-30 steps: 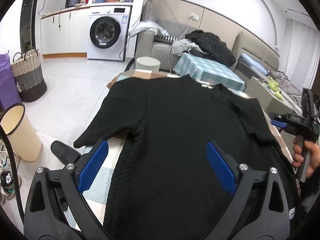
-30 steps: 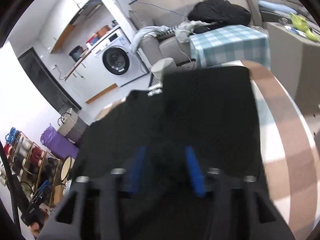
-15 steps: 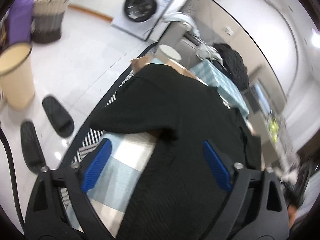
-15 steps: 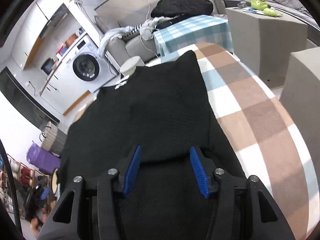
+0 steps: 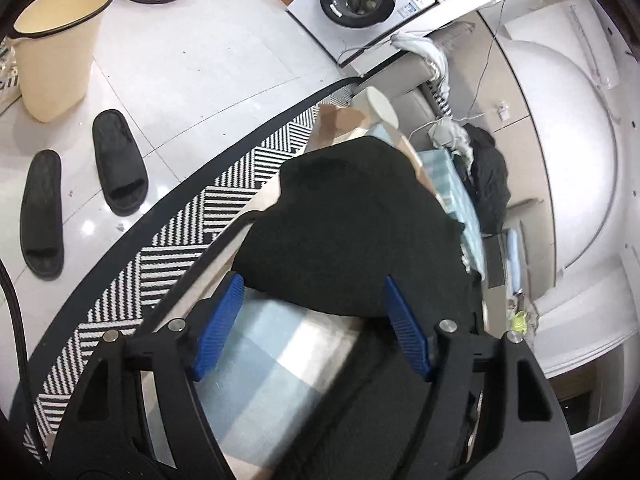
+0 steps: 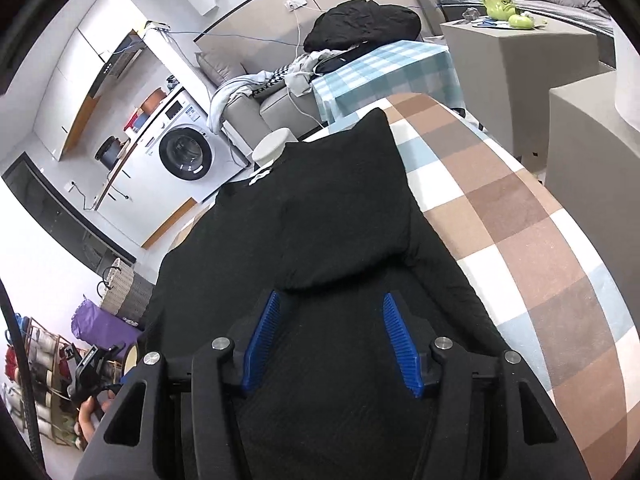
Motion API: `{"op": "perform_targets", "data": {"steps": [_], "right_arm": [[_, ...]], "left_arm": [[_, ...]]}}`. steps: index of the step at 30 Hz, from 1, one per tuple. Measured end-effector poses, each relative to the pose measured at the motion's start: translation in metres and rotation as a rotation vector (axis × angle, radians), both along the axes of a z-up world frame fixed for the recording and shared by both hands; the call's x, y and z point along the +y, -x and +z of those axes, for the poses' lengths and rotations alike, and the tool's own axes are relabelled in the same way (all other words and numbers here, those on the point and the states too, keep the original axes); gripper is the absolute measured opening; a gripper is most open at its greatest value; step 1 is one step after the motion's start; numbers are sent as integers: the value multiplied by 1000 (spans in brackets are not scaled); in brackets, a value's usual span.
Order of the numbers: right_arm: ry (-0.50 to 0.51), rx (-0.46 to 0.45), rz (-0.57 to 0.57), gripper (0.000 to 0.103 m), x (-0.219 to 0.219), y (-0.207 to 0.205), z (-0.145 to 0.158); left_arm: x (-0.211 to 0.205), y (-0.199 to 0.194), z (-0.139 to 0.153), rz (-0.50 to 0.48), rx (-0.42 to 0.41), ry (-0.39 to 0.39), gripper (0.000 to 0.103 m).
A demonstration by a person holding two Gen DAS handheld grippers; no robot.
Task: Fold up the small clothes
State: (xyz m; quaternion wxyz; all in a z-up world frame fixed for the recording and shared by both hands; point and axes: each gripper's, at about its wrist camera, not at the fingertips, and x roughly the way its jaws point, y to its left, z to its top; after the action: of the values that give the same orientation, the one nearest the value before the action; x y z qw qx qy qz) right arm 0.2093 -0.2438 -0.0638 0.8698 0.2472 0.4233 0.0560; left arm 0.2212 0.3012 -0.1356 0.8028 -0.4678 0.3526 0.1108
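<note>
A black short-sleeved top [image 6: 224,280] lies flat on a checked tabletop [image 6: 520,220]. Its right sleeve [image 6: 352,208] is folded inward over the body. My right gripper [image 6: 331,298] hovers just behind that sleeve's hem, its jaws opening and nothing pressed between the pads. In the left wrist view the top's left sleeve [image 5: 320,248] spreads over the table's edge. My left gripper [image 5: 312,284] points down at the sleeve's hem. Its jaws are closing, the hem lies between the fingertips, and the blue pads [image 5: 218,320] stand apart from the cloth.
Below the table's left side lie a striped rug [image 5: 168,248], two black slippers [image 5: 120,160] and a beige bin [image 5: 56,48]. A white stool [image 6: 270,148], sofa and washing machine [image 6: 184,152] stand beyond. Grey blocks [image 6: 520,60] flank the right. A hand [image 6: 90,412] shows lower left.
My left gripper rolled, swung left and dropped from over the top's body to its left sleeve, jaws narrowing. My right gripper's jaws widened and drew back from the folded sleeve's hem.
</note>
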Motion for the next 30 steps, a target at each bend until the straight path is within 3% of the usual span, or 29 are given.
{"op": "perform_targets", "data": {"steps": [6, 9, 11, 13, 14, 15, 18, 21, 25, 27, 30], "right_arm": [[-7, 22, -8, 56, -4, 3, -8], [-10, 27, -15, 56, -6, 4, -10], [-7, 27, -18, 56, -6, 5, -9], [-8, 28, -18, 56, -7, 5, -10], [-10, 30, -17, 56, -7, 5, -11], [-10, 26, -17, 56, -7, 6, -10], [-10, 26, -22, 56, -8, 7, -10], [-15, 26, -26, 56, -9, 10, -11], [-20, 26, -32, 56, -11, 14, -10], [-24, 24, -40, 56, -14, 17, -10], [-29, 24, -46, 56, -16, 19, -9]], "left_arm": [[-1, -31, -32, -10, 94, 69, 69], [3, -36, -51, -8, 85, 155, 69], [6, -39, -57, 14, 80, 165, 69], [7, -41, -56, 23, 58, 145, 60], [7, -41, -54, 27, 52, 129, 48], [6, -41, -51, 32, 34, 107, 33], [2, -42, -35, 44, 12, 12, 11], [-4, -42, -14, 40, -14, -76, 7], [-34, -59, 35, -13, -56, -298, 7], [-60, -73, 66, -70, -106, -408, 6], [-126, -101, 108, -258, -214, -531, 6]]}}
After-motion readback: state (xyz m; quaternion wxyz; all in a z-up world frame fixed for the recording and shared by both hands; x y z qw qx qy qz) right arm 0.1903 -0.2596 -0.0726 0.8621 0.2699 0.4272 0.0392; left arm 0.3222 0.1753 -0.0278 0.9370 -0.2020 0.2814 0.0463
